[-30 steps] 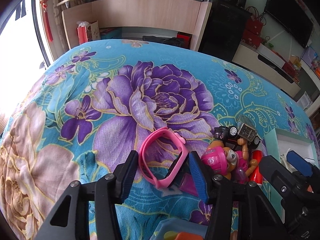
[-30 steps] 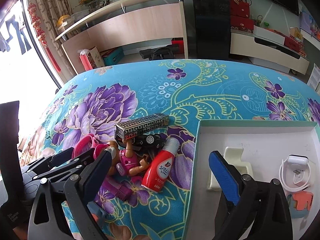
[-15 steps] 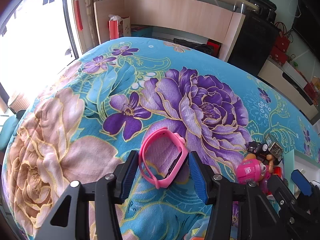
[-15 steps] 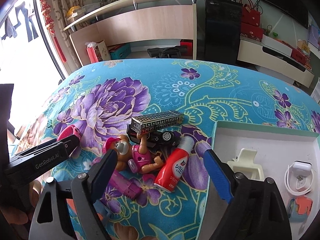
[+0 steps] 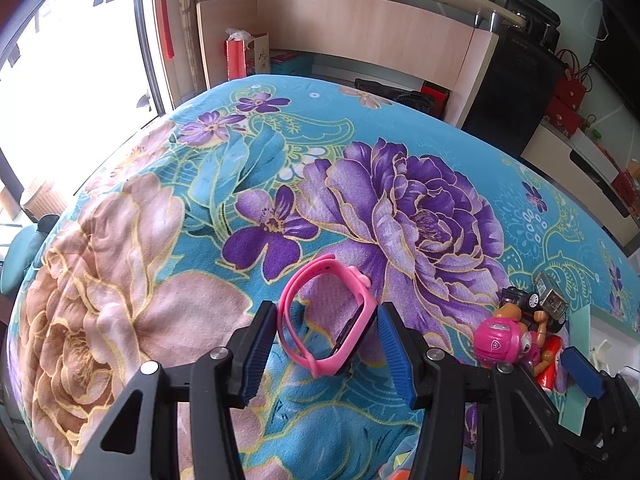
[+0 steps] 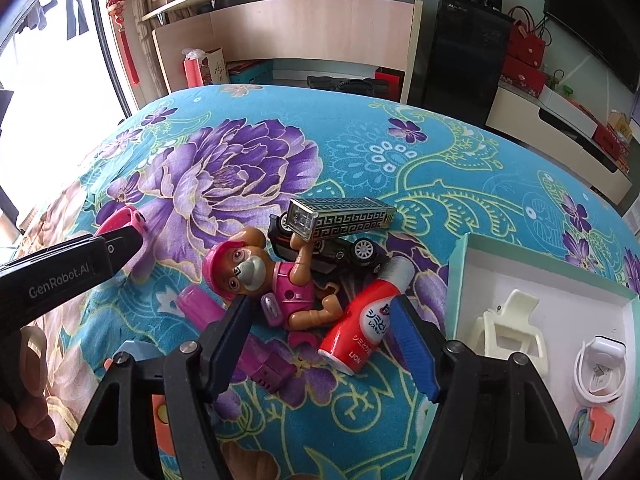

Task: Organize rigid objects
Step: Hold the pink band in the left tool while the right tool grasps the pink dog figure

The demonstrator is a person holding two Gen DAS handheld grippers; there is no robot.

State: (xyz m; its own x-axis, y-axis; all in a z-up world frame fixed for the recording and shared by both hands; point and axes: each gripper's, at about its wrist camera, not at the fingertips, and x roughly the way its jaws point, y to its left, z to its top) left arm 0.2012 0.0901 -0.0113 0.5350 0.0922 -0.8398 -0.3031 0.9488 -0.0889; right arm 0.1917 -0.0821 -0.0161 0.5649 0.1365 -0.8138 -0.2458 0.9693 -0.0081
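The left gripper point(image 5: 327, 334) pinches the watch point(image 5: 328, 316). The right gripper point(image 6: 320, 328) is closing around the dog point(image 6: 272, 276) and bottle point(image 6: 366, 320); it may catch both

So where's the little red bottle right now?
In the right wrist view the red bottle lies on the flowered blanket, between the toy dog on its left and the white tray on its right.

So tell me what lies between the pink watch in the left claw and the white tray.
The toy pile does. From the pink watch in the left claw, the dog figure, toy cars and red bottle lie before the white tray. The right claw, closing, hovers there too.
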